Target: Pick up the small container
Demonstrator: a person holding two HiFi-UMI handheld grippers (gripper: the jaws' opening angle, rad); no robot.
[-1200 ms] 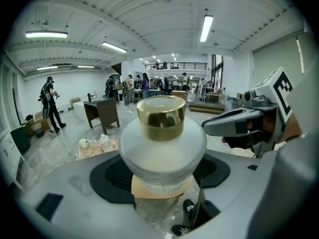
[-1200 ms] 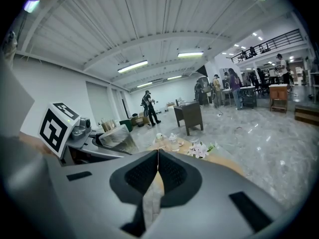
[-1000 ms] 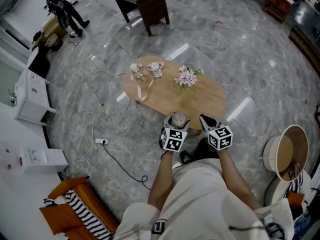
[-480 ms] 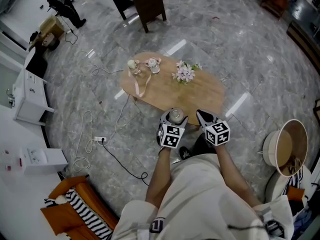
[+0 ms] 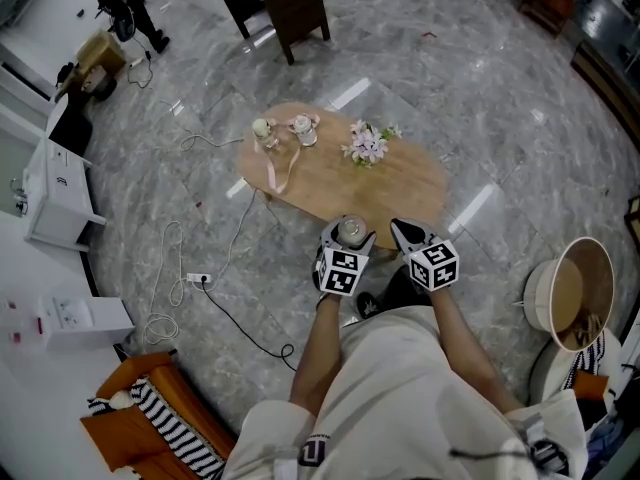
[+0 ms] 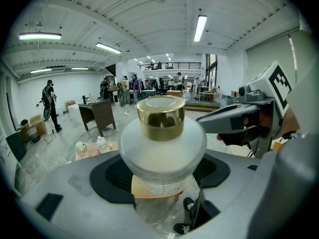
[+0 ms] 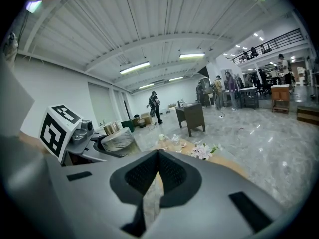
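The small container [image 5: 351, 231] is a frosted glass jar with a gold lid [image 6: 160, 117]. My left gripper [image 5: 349, 238] is shut on it and holds it upright above the near edge of the oval wooden table [image 5: 330, 188]. In the left gripper view the jar's body [image 6: 163, 151] sits between the black pads [image 6: 112, 176] of the left gripper [image 6: 162, 180]. My right gripper [image 5: 403, 231] hovers just to the right of it, its jaws pressed together with nothing between them. The right gripper [image 7: 155, 176] view shows the held jar [image 7: 117, 141] at the left.
On the table lie a pink flower bunch [image 5: 367, 146], two small jars [image 5: 303, 128] and a ribbon [image 5: 275, 173]. A cable and power strip [image 5: 197, 279] trail on the marble floor at the left. A dark side table [image 5: 290, 3] stands beyond, a round basket chair [image 5: 565, 298] at the right.
The head view has drifted slightly, so the table sits a little higher and further left. Both grippers keep their places at the table's near edge, and the left one still holds the jar.
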